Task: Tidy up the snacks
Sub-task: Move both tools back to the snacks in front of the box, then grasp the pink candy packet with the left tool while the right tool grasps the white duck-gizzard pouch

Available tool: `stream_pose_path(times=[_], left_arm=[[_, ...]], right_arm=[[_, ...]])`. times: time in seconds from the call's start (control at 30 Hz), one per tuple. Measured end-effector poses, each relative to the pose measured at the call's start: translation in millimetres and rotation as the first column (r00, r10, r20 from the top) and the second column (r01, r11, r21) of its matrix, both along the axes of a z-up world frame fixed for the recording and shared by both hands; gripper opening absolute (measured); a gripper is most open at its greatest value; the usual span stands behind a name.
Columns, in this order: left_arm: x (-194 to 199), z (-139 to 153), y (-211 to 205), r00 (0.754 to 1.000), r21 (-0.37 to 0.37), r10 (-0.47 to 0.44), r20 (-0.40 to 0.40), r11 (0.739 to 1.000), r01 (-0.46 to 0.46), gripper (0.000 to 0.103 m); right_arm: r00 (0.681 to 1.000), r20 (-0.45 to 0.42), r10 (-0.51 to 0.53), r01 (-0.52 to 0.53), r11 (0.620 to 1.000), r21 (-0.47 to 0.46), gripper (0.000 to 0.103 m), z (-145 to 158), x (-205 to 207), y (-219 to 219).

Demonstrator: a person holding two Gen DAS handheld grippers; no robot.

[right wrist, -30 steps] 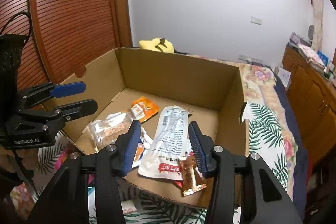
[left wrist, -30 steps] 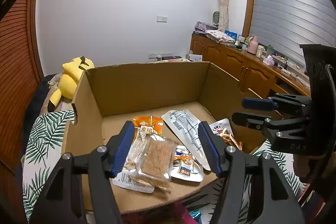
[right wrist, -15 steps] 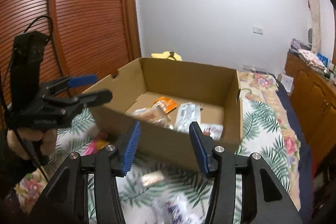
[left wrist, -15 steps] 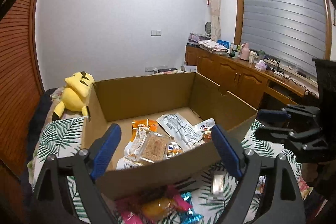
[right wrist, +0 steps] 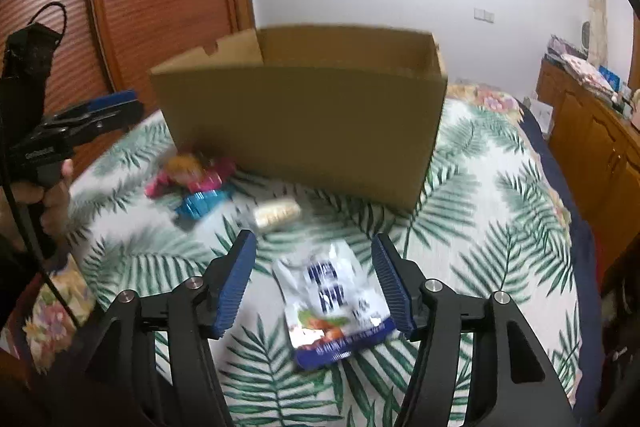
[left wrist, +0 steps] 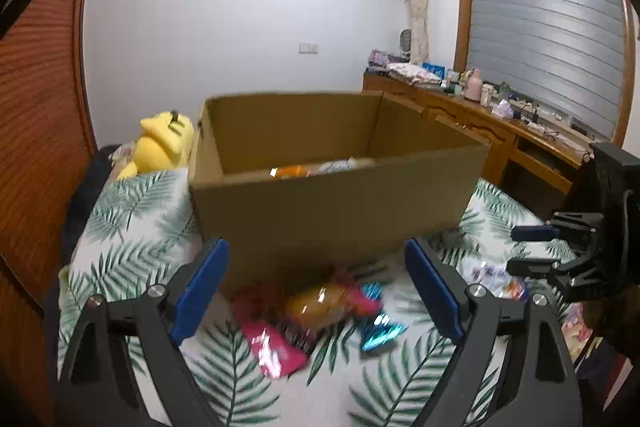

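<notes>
Cardboard box (left wrist: 336, 203) on leaf-print bed (right wrist: 492, 227) blocks the far side. Loose snacks (left wrist: 320, 307) lie just before it, white-blue packet (right wrist: 336, 303) nearer. Both tools pulled back out of the box since earlier: left tool (left wrist: 316, 291) released wide, right tool (right wrist: 312, 283) opening, packet lying between its jaws ungripped. Open bedding on the right.

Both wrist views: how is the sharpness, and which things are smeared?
Left wrist view: motion blur smears the pink packet and cardboard box; gripper fingers sharp. Right wrist view: white-and-blue pouch and teal wrapper blurred; fisheye bends the room edges.
</notes>
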State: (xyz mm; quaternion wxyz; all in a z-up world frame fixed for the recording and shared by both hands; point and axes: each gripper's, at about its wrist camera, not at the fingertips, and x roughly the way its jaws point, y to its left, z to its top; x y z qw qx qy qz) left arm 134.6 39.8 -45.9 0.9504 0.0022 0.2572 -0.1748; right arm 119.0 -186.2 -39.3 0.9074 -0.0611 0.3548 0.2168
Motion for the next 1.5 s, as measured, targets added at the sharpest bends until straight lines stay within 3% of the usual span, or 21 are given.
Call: stream_pose_path(times=[0.27,0.43,0.57,0.67,1.2,1.37,1.5], left_arm=[[-4.2,-37.4,4.9,0.998,0.007,0.029,-0.049,1.000,-0.029,0.090],[-6.7,-38.1,0.5,0.999,0.027,0.016,-0.030,1.000,-0.015,0.090],[-5.8,-42.7,-5.0,0.999,0.055,0.013,-0.046,0.998,-0.010,0.090],[-5.6,-43.0,-6.1,0.999,0.062,0.015,-0.043,0.998,-0.012,0.090],[2.3,-45.2,-10.7,0.995,0.083,-0.025,-0.102,0.996,0.034,0.090],[5.9,-34.4,-20.3,0.992,0.130,-0.078,-0.103,0.987,0.091,0.084],[13.8,-23.2,-33.3,0.984,0.167,-0.133,-0.118,0.974,0.152,0.066]], right_arm=[[0.998,-0.061,-0.008,0.006,1.000,-0.027,0.063,-26.7,6.4,-3.9],[0.997,-0.071,-0.007,0.002,0.997,-0.075,0.063,-36.7,7.8,0.5],[0.996,-0.091,-0.006,-0.001,0.997,-0.078,0.072,-45.4,6.0,0.5],[0.998,-0.057,-0.003,-0.003,0.993,-0.118,0.074,-47.3,0.1,7.2],[0.998,0.021,-0.053,0.054,0.997,-0.052,0.076,-54.2,-9.5,4.9],[0.998,0.030,-0.057,0.058,0.997,-0.052,0.071,-54.6,-13.3,4.7],[0.998,0.039,-0.056,0.058,0.997,-0.049,0.071,-55.2,-14.1,4.3]])
